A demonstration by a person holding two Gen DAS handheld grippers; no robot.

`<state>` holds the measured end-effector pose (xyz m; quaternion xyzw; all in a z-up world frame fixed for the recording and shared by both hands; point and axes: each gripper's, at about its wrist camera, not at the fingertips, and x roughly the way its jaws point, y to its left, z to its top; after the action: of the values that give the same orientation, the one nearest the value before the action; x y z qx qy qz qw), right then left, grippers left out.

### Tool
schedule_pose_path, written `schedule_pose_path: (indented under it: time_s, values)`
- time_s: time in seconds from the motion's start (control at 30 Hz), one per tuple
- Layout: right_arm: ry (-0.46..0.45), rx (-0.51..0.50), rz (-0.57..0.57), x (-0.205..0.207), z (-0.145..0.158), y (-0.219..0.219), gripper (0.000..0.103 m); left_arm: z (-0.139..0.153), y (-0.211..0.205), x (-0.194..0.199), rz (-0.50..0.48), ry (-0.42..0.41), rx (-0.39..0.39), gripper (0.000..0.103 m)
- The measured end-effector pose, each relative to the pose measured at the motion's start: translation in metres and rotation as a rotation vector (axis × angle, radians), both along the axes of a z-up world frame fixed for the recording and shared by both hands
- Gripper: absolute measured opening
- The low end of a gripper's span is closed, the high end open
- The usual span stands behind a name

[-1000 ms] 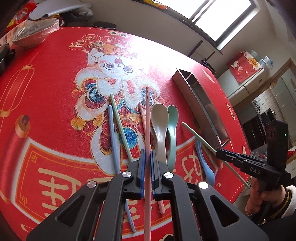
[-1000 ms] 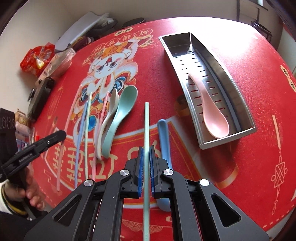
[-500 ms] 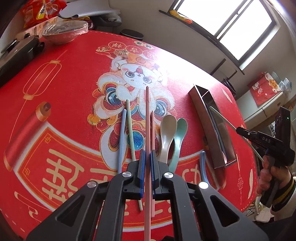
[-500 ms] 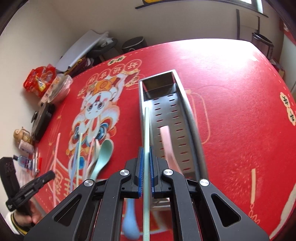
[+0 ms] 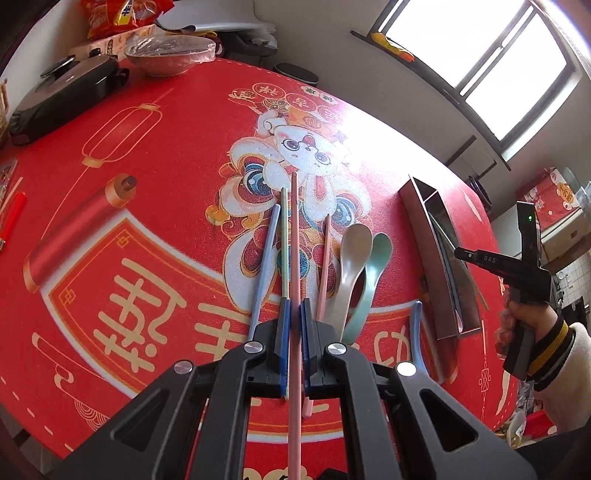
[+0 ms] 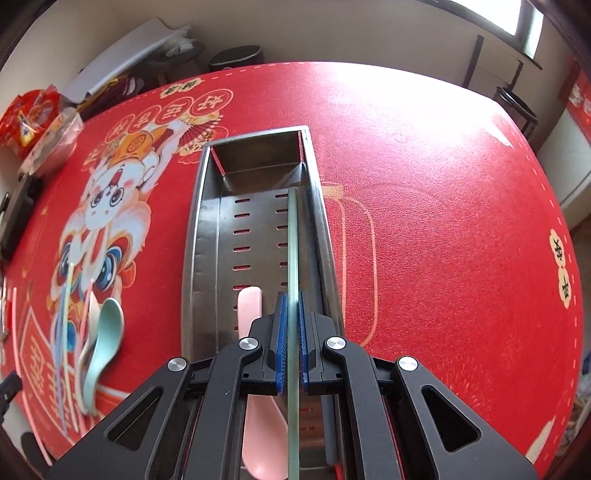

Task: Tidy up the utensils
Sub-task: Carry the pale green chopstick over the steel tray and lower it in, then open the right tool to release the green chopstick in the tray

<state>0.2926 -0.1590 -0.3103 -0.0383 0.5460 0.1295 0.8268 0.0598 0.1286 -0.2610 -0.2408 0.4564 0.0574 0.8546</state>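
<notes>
My left gripper (image 5: 294,321) is shut on a pink chopstick (image 5: 294,236) and holds it above the red mat. Below lie a blue chopstick (image 5: 266,254), a green chopstick (image 5: 284,236), a second pink chopstick (image 5: 324,266), a grey spoon (image 5: 351,258), a green spoon (image 5: 373,273) and a blue spoon (image 5: 416,332). My right gripper (image 6: 291,314) is shut on a pale green chopstick (image 6: 292,240), held lengthwise over the steel tray (image 6: 199,229). A pink spoon (image 6: 249,306) lies in the tray. The tray also shows in the left wrist view (image 5: 417,218).
A covered bowl (image 5: 170,55), a black case (image 5: 62,92) and snack bags (image 5: 122,14) stand at the table's far left edge. A red lighter (image 5: 13,214) lies at the left edge. The red mat (image 6: 443,221) stretches to the right of the tray.
My right gripper carried the green chopstick from the mat to over the tray and lowered it along the tray. My left gripper lifted and drew back with the pink chopstick.
</notes>
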Motion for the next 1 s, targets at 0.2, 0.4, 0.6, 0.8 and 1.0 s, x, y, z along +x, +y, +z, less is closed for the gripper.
schedule_pose_path:
  time_s: [0.2,0.4,0.6,0.8,1.0]
  values:
    - [0.021,-0.043,0.009,-0.001,-0.009,0.0,0.006,0.0,0.0,0.0,0.002,0.0,-0.005,0.005]
    - [-0.002,-0.026,0.003,-0.008,0.001,-0.003,0.008,0.0,-0.003,0.006,-0.021,0.014,-0.018,0.005]
    - [-0.068,0.053,-0.009,-0.028,0.03,-0.017,0.009,0.015,-0.014,0.027,-0.059,0.001,-0.042,0.005]
    - [-0.152,0.108,-0.035,-0.048,0.052,-0.05,0.056,0.035,-0.055,0.066,-0.152,-0.015,-0.066,0.005]
    - [-0.165,0.185,-0.092,-0.054,0.06,-0.096,0.072,0.04,-0.106,0.105,-0.229,0.001,-0.079,0.005]
